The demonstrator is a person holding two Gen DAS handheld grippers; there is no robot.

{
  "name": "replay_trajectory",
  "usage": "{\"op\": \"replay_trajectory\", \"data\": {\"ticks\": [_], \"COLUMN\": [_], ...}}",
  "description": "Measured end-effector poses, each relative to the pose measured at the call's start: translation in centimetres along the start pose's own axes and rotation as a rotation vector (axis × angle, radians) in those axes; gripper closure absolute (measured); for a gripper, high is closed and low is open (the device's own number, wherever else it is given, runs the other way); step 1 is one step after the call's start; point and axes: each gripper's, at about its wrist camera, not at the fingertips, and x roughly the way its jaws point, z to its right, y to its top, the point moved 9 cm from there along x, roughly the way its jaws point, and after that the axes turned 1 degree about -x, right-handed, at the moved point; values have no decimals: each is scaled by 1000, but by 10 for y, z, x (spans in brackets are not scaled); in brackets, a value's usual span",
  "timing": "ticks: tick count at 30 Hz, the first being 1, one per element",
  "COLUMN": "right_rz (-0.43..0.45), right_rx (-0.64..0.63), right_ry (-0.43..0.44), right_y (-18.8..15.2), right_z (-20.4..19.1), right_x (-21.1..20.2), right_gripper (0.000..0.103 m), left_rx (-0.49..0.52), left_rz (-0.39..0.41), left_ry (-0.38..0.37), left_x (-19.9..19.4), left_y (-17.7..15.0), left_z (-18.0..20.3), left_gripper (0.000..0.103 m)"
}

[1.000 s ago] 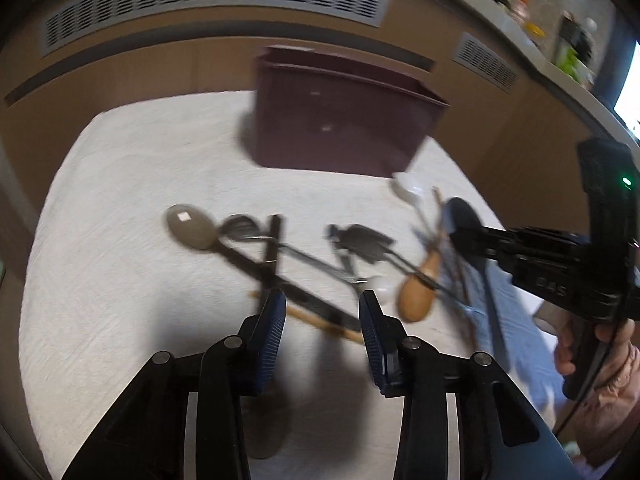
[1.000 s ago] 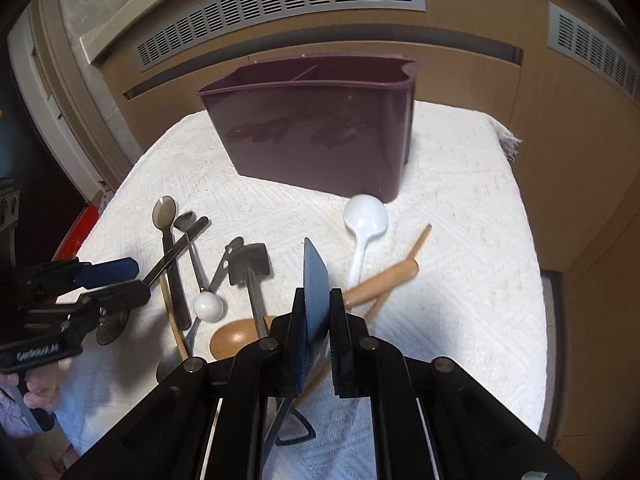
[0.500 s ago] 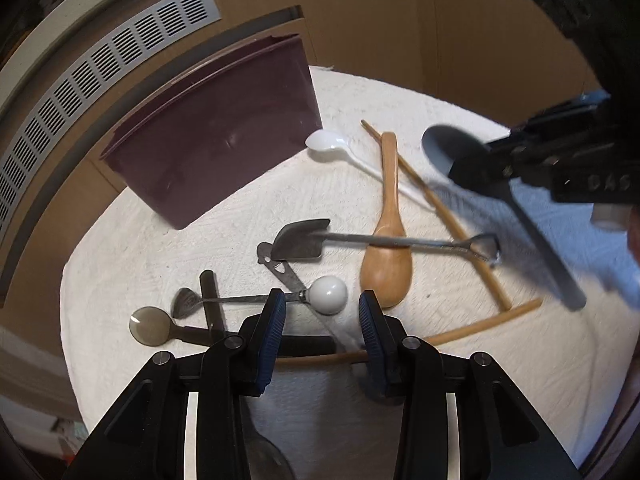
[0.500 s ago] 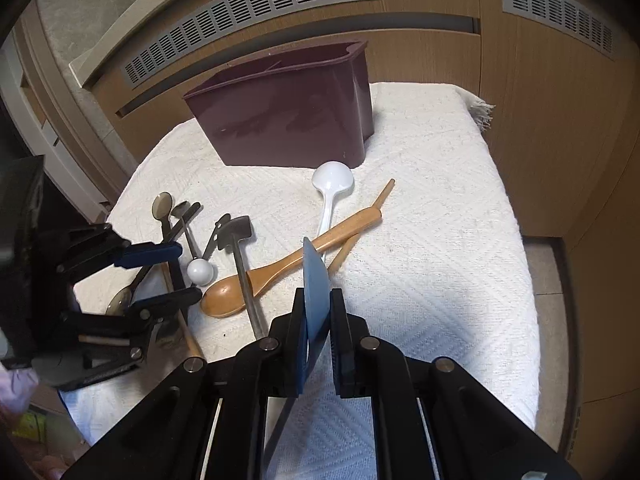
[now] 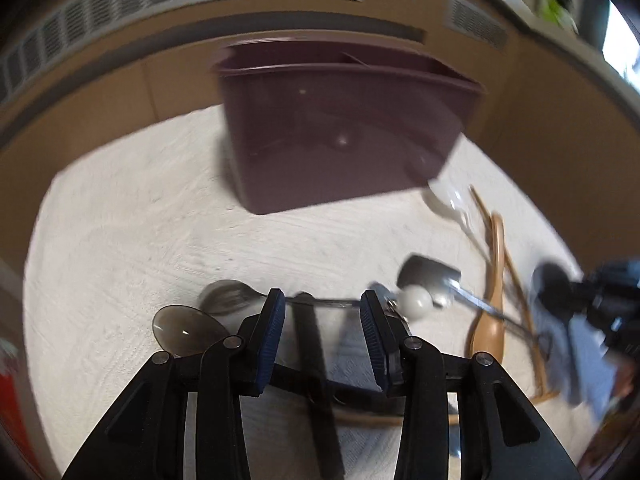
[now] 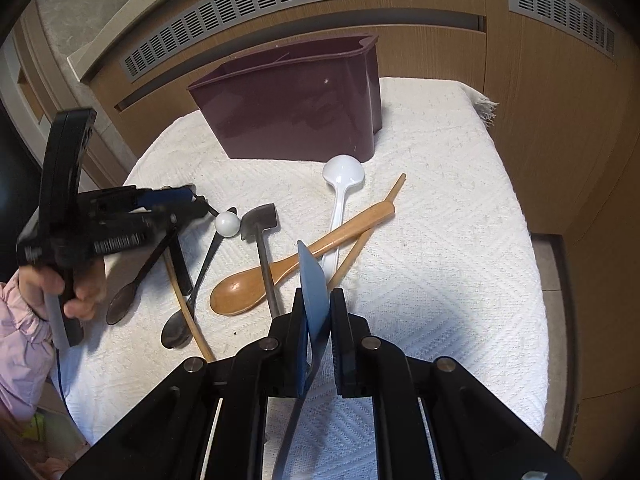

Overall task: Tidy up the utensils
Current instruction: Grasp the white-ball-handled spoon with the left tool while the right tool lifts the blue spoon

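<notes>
The right gripper [image 6: 318, 320] has its jaws clenched on a blue spatula [image 6: 312, 280], while the left gripper [image 5: 322, 332], jaws released, straddles a dark handle [image 5: 308, 332] lying on the table [image 6: 440, 240]. Best to lower squarely and close only on that handle (the pile crosses itself). Counted: one maroon caddy [image 6: 296, 112], one wooden spoon [image 6: 280, 272], one white ladle [image 6: 342, 184], two chopsticks.

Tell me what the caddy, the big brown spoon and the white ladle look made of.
Caddy: likely plastic, dark maroon, glossy with small highlights. Big brown spoon: looks like wood, warm tan with a smooth satin sheen. White ladle: probably plastic, uniformly white and shiny.
</notes>
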Motion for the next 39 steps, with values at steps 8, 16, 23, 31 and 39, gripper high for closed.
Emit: {"op": "replay_trajectory", "data": {"ticks": [8, 16, 23, 31, 39], "right_rz": [-29, 13, -17, -1, 27], "right_rx": [24, -54, -41, -88, -39], "right_ry": [30, -95, -49, -74, -17], "right_y": [-3, 0, -2, -3, -10], "right_z": [-4, 5, -4, -13, -1], "right_x": [13, 5, 13, 10, -2], "right_gripper": [92, 55, 55, 90, 90], "left_rx": [-67, -13, 88, 295, 321], "left_rz": [16, -61, -110, -43, -181], "left_ry": [-20, -68, -118, -31, 24], "left_x": [12, -10, -39, -46, 13], "left_y": [25, -23, -71, -44, -28], "left_z": [-25, -4, 37, 77, 87], "left_gripper": [47, 47, 47, 51, 72]}}
